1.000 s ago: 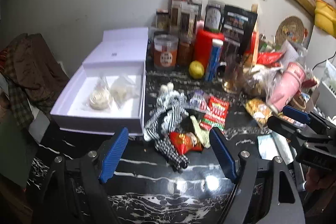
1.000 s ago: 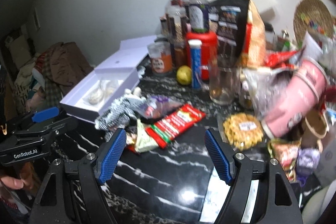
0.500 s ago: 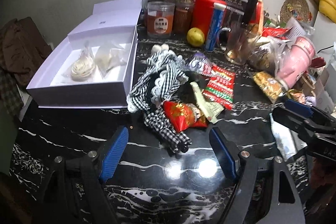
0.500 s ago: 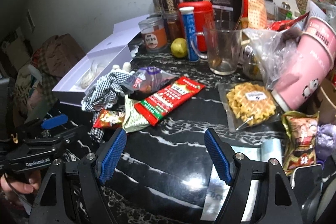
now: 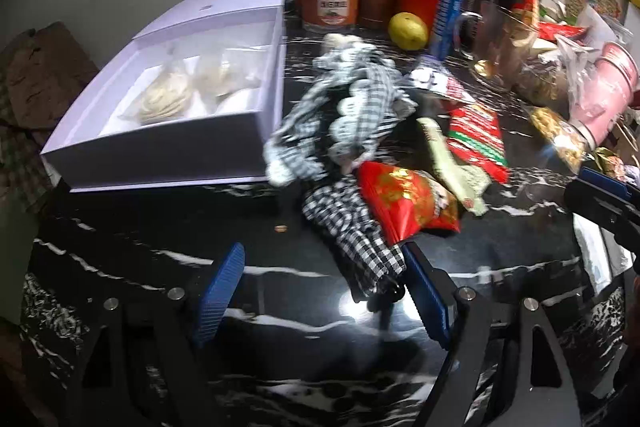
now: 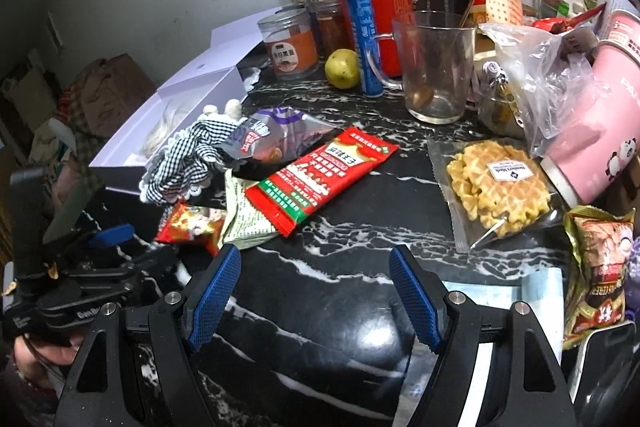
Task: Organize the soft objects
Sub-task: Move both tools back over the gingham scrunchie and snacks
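A black-and-white checked cloth with lace trim (image 5: pixel 340 131) lies crumpled on the black marble table beside an open white box (image 5: pixel 168 155) holding two bagged cream soft items (image 5: pixel 168 97). My left gripper (image 5: pixel 320 291) is open, low over the table, with the cloth's near end between its fingertips. The cloth (image 6: pixel 184 163) and box (image 6: pixel 132 143) also show in the right wrist view. My right gripper (image 6: pixel 314 295) is open and empty above bare table, right of the left gripper (image 6: pixel 108 239).
Snack packets lie against the cloth: a small red one (image 5: pixel 404 203), a green one (image 5: pixel 452 163), a long red one (image 6: pixel 320 179). A waffle pack (image 6: pixel 496 187), glass mug (image 6: pixel 436 67), pink cup (image 6: pixel 592 131), lemon (image 5: pixel 408 31) and jars (image 5: pixel 330 3) crowd the back and right.
Both grippers have moved forward and down toward the table. The left gripper has closed in on the checked cloth, whose near end now lies between its fingers. Nothing has been grasped.
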Motion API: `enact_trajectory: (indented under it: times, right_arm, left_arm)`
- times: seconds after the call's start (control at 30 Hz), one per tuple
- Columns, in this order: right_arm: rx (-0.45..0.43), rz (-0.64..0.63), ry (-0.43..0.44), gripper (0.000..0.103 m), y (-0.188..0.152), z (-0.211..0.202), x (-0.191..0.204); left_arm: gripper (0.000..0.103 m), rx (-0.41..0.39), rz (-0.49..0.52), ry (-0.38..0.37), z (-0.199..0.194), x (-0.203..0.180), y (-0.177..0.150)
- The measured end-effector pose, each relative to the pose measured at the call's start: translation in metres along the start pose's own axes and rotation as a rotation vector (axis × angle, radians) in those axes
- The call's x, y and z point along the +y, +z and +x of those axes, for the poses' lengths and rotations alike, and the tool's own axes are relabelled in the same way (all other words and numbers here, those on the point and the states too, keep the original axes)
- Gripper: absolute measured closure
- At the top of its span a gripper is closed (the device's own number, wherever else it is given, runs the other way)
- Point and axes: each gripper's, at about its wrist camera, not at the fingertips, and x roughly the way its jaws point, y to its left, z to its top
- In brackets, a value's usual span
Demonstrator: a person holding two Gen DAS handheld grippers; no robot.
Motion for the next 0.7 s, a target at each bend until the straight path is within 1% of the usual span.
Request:
enact_trajectory:
  times: [0.17, 0.3, 0.57, 0.7]
  right_arm:
    - [0.015, -0.02, 0.008, 0.025, 0.0, 0.005, 0.005]
    - [0.014, -0.027, 0.035, 0.025, 0.0, 0.006, 0.012]
    - [0.054, -0.069, 0.101, 0.025, 0.001, 0.017, 0.041]
    - [0.08, -0.145, 0.152, 0.025, 0.002, 0.026, 0.066]
  left_arm:
    - [0.023, 0.009, -0.022, 0.057, -0.004, 0.02, -0.004]
    - [0.023, 0.003, -0.036, 0.099, -0.011, 0.033, -0.009]
    - [0.023, -0.012, -0.09, 0.107, -0.025, 0.055, -0.015]
    - [0.023, -0.035, -0.107, 0.093, -0.036, 0.063, -0.015]
